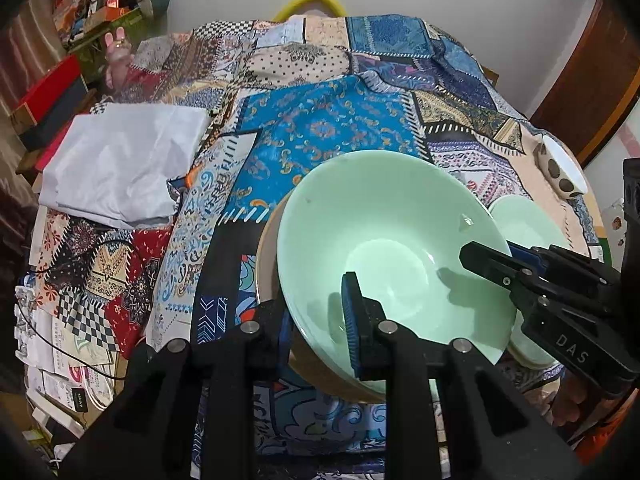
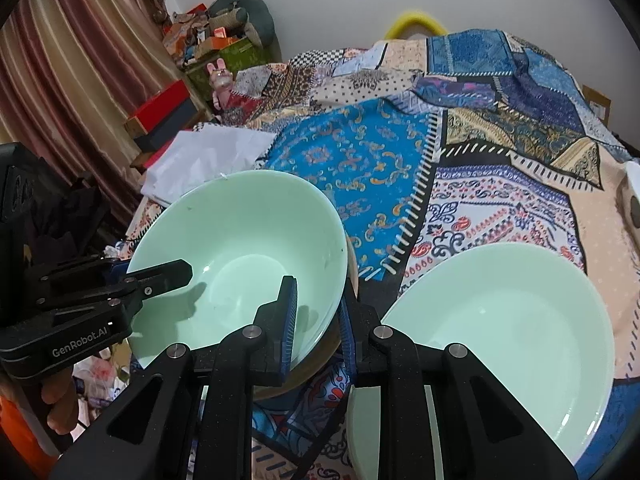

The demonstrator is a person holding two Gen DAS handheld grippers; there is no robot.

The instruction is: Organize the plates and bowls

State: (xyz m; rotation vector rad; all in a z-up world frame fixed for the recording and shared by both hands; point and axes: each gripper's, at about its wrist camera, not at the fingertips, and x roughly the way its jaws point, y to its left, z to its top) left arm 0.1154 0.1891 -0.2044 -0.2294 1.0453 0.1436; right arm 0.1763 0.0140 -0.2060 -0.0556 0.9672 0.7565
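Gripping opposite rims of the pale green glazed bowl [image 1: 384, 240], both jaws clamped, left gripper [image 1: 316, 320] and right gripper [image 2: 320, 320] hold it just above a tan bowl [image 1: 266, 256], needing a level set-down.

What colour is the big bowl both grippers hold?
Pale mint green bowl, clearest in the right wrist view.

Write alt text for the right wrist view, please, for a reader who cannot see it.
Two black grippers, right and left, clamp opposite rims of a tilted green bowl over a patchwork cloth. A second green bowl lies to its right.
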